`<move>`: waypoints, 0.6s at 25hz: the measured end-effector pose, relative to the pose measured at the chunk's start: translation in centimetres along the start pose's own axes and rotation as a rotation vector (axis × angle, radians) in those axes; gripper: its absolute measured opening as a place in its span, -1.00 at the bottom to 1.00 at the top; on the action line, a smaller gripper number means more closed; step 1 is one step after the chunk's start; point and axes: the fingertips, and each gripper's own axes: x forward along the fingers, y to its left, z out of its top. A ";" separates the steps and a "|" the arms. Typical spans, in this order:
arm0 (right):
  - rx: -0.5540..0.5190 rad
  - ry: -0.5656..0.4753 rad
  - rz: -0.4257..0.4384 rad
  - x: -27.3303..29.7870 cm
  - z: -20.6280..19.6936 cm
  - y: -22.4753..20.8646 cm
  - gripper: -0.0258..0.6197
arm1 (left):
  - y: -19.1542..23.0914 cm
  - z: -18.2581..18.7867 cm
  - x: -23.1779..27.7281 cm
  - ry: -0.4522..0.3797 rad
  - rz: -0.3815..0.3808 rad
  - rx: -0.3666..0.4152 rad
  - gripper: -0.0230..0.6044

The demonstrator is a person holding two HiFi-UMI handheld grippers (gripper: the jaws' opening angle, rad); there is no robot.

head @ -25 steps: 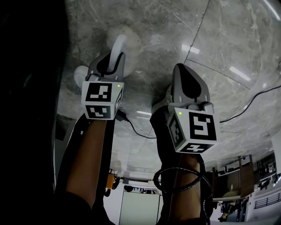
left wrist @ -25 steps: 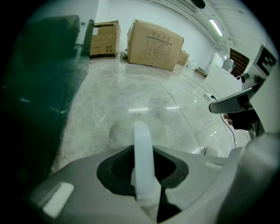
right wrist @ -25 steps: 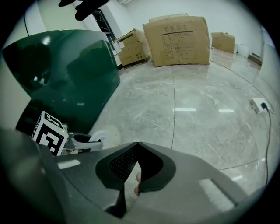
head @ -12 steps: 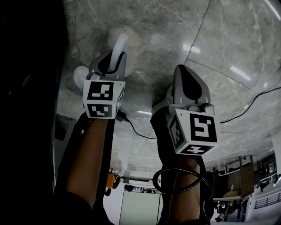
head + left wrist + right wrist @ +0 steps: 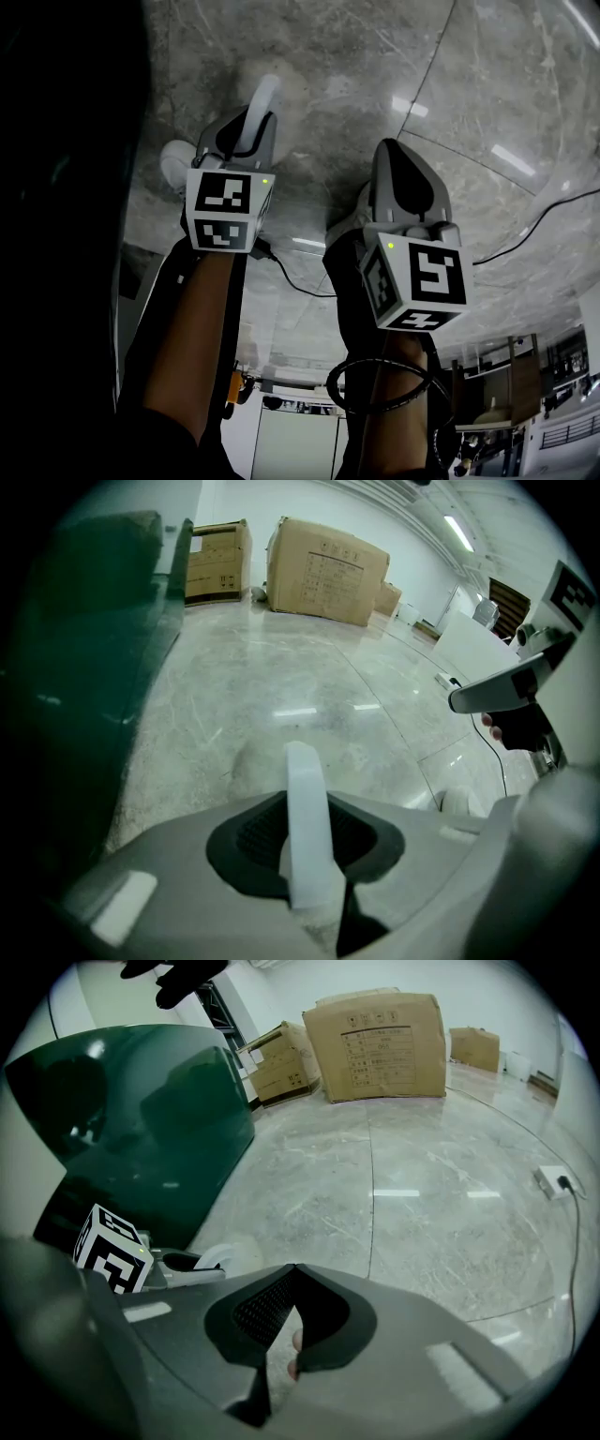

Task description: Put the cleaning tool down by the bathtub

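Observation:
My left gripper is shut on the cleaning tool, a white bar that sticks out forward from the jaws over the grey marble floor. In the left gripper view the white cleaning tool stands upright between the jaws of the left gripper. The dark green bathtub rises close on the left; in the right gripper view the bathtub fills the upper left. My right gripper hangs beside the left one, shut with nothing in it, also seen as the right gripper.
Cardboard boxes stand at the far wall, and the boxes show in the left gripper view too. A black cable runs across the floor under my arms. A white socket block lies at the right. A white shoe is by the tub.
My left gripper with the tool has drifted slightly to the right and nearer. The right gripper has hardly moved.

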 end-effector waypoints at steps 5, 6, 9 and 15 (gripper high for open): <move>-0.006 -0.004 0.000 -0.2 0.3 0.3 -0.85 | -0.4 0.2 -0.3 -0.005 -0.014 0.031 -0.56; -0.003 -0.007 -0.001 -0.2 0.4 0.2 -0.84 | -0.4 0.3 -0.3 -0.007 -0.012 0.034 -0.51; -0.004 -0.010 -0.002 -0.4 0.5 0.1 -0.84 | -0.2 0.6 -0.5 -0.014 -0.004 0.039 -0.45; -0.015 -0.025 0.002 -1.1 1.1 0.4 -0.85 | -0.3 1.3 -1.3 -0.015 -0.008 0.056 -0.43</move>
